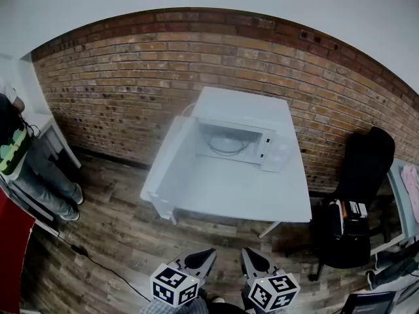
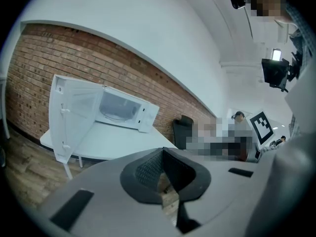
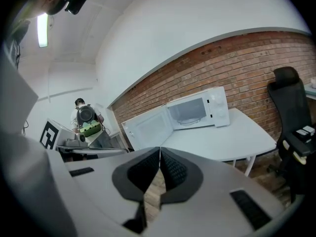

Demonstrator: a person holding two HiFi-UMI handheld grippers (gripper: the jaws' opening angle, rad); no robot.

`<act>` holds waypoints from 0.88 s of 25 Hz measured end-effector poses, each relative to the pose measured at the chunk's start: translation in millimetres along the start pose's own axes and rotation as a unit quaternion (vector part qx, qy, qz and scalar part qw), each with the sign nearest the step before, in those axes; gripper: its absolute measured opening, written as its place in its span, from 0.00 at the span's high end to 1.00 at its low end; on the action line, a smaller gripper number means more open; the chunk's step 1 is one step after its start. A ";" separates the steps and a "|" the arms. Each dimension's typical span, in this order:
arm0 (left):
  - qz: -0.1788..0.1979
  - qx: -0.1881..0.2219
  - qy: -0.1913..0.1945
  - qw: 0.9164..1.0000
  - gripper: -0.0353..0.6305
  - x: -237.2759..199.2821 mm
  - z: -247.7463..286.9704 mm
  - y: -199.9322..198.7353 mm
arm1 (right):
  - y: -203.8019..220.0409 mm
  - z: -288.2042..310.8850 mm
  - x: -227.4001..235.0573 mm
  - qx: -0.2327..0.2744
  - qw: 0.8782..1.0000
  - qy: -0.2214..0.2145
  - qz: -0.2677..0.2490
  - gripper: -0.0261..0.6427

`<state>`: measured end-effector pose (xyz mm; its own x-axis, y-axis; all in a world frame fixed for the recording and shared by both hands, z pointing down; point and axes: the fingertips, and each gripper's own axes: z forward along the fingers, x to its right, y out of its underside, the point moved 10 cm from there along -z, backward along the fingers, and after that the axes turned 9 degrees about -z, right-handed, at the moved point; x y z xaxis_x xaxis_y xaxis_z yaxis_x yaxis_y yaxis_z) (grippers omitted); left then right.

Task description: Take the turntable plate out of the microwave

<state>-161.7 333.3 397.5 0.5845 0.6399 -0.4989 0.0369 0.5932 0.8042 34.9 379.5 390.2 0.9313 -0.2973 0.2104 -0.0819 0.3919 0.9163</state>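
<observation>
Left hand-held gripper (image 1: 211, 254), right hand-held gripper (image 1: 245, 254) closed — turntable plate (image 1: 229, 145) inside open microwave (image 1: 247, 108).

The turntable plate (image 1: 228, 146) in the microwave (image 1: 245, 110) shows only faintly, perhaps.

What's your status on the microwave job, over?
Left gripper shut, empty. Right gripper shut, empty. Turntable plate inside microwave, door open; both grippers short of the table. Nothing blocking the opening.

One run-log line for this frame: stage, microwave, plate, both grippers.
stage: pre-reach, away from table | microwave: door open | turntable plate: inside cavity | left gripper: shut, empty | right gripper: shut, empty
</observation>
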 end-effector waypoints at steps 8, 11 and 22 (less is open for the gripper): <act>0.000 0.007 -0.003 1.000 0.93 8.9 4.1 0.4 | 3.4 -6.8 8.3 0.001 1.000 0.010 0.011 0.93; -0.001 0.008 -0.007 1.000 0.93 13.3 4.6 1.2 | 3.6 -9.0 9.7 -0.001 1.000 0.006 0.010 0.93; -0.015 0.012 -0.018 1.000 0.93 35.2 14.3 13.6 | 9.6 -29.3 19.9 -0.005 1.000 -0.015 0.000 0.93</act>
<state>-129.1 356.9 395.5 0.6109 0.6040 -0.5119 0.0736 0.6004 0.7963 63.0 402.8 393.2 0.9203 -0.3237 0.2199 -0.0770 0.4012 0.9128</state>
